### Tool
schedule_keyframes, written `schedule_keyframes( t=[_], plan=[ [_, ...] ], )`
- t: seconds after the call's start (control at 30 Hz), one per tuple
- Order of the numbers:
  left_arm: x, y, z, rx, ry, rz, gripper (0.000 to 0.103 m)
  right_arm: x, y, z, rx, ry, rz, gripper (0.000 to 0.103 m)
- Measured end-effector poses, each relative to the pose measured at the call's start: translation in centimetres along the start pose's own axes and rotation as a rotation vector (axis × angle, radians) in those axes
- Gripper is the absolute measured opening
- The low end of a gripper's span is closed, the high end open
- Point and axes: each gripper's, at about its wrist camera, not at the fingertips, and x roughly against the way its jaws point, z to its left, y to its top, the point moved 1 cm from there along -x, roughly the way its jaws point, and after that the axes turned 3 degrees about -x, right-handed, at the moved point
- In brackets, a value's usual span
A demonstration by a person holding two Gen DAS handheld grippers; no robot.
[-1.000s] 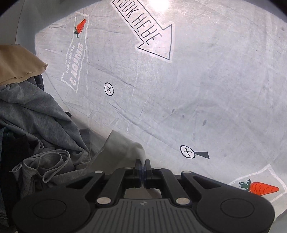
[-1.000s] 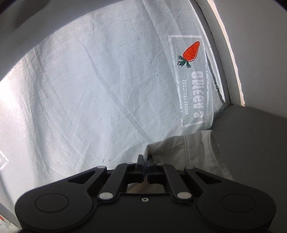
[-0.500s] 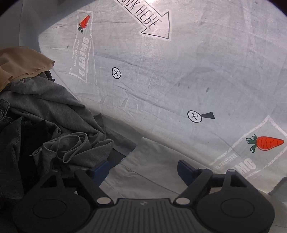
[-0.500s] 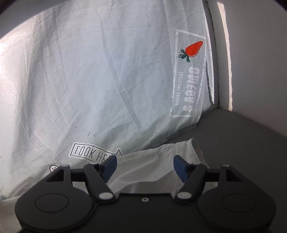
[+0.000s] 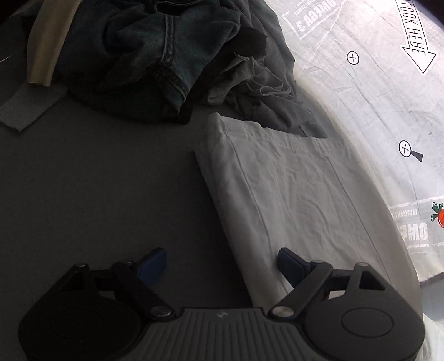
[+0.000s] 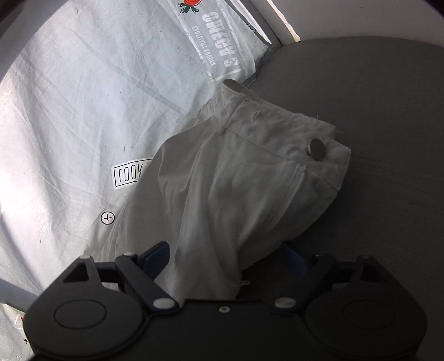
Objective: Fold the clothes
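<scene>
Trousers [image 5: 291,194], pinched a second ago, now lie released and folded on the grey worktop [image 5: 111,194] beside the sheet [image 5: 374,97]; left gripper [image 5: 222,263] and right gripper [image 6: 224,258] jaws spread wide.

Both my wrist cams looked down close past their tongs: left over the pants' [image 5: 291,194] leg end, right over the waistband; both caught the printed sheet [image 6: 97,97].

On the crumpled white printed sheet [image 5: 369,91], "LOOK HERE" is printed inside an arrow outline [image 5: 416,39]; "OMEGA 3" is stencilled beside a red carrot picture [image 6: 189,3]. Circled crosses [image 5: 352,58] are marked there too.
</scene>
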Motion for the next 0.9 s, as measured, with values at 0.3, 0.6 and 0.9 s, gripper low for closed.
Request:
schedule_keyframes(
  t=[0.3,0.6,0.9],
  plan=[
    [-2.5,0.8,-3.0,-0.126,0.041,-0.115,0.065,-2.2,-0.3,-0.3,-0.153,-0.025,-0.004,0.045],
    [0.6,1.6,-3.2,-0.178,-0.042,-0.149,0.009,1.7,0.0,-2.7,-0.292,0.131,-0.025,0.022],
    [12.8,-5.1,6.9,-0.184,-0.111,-0.089,0.009,12.1,2.2,-8.8,-0.314,0.129,-0.096,0.021]
  ],
)
